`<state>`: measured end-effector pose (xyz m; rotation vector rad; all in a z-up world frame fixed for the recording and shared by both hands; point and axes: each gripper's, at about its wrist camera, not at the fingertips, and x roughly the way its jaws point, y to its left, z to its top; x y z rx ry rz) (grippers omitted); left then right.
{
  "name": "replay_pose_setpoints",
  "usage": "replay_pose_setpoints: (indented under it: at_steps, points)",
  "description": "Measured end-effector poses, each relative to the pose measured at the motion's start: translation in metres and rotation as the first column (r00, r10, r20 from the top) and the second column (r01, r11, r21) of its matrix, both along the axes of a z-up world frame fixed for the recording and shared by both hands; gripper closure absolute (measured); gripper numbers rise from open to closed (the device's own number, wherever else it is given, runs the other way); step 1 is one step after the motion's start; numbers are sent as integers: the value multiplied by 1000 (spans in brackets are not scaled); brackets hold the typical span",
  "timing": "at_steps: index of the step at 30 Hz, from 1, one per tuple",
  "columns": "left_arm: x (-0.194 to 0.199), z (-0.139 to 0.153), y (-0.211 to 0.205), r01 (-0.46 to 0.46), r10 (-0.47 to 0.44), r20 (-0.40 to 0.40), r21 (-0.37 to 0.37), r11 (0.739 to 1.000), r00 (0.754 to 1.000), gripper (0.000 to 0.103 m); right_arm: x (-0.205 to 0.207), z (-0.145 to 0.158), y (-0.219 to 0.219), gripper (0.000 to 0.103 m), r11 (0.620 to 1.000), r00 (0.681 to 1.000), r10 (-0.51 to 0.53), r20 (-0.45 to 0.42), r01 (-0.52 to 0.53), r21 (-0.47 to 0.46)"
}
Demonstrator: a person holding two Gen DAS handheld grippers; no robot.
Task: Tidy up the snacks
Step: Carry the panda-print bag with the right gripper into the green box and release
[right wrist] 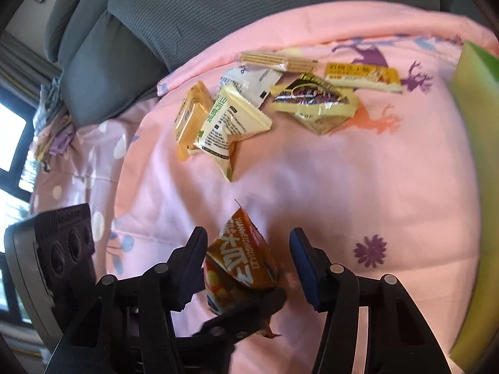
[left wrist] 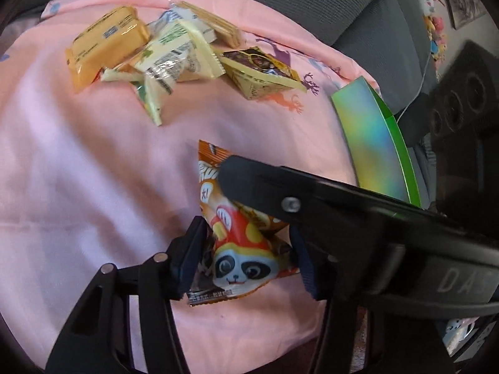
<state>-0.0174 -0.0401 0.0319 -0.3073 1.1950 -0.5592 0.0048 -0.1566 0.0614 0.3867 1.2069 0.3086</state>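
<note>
An orange snack packet [left wrist: 240, 249] with a cartoon panda lies on the pink sheet [left wrist: 78, 171]. My left gripper [left wrist: 248, 258] straddles it, and both blue pads press its sides. One black finger of the right gripper [left wrist: 246, 180] lies across the packet's upper half. In the right wrist view the same packet [right wrist: 240, 265] sits between the fingers of my right gripper [right wrist: 248, 261]. It touches the left pad, and a gap shows at the right pad. A left gripper finger [right wrist: 246, 308] pokes in under the packet.
A pile of several wrapped snacks [left wrist: 162, 53] [right wrist: 243, 109] lies farther back on the sheet. An iridescent green box [left wrist: 371, 143] [right wrist: 474, 155] stands at the right. Grey cushions [right wrist: 249, 9] rise behind. A black speaker [left wrist: 461, 103] [right wrist: 62, 249] sits off the sheet's edge.
</note>
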Motion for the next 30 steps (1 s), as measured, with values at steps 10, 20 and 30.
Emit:
replay_pose_setpoints:
  at_steps: [10, 20, 30]
  points:
    - [-1, 40, -28, 19, -21, 128, 19, 1000, 992, 60, -7, 37, -21, 54, 999, 993, -24, 115, 20, 36]
    - [9, 94, -117, 141, -153, 291, 59, 988, 945, 60, -24, 89, -108, 54, 971, 927, -235, 293, 215, 101]
    - [27, 89, -230, 348, -364, 267, 108, 931, 892, 60, -42, 80, -211, 54, 870, 825, -493, 276, 458, 183]
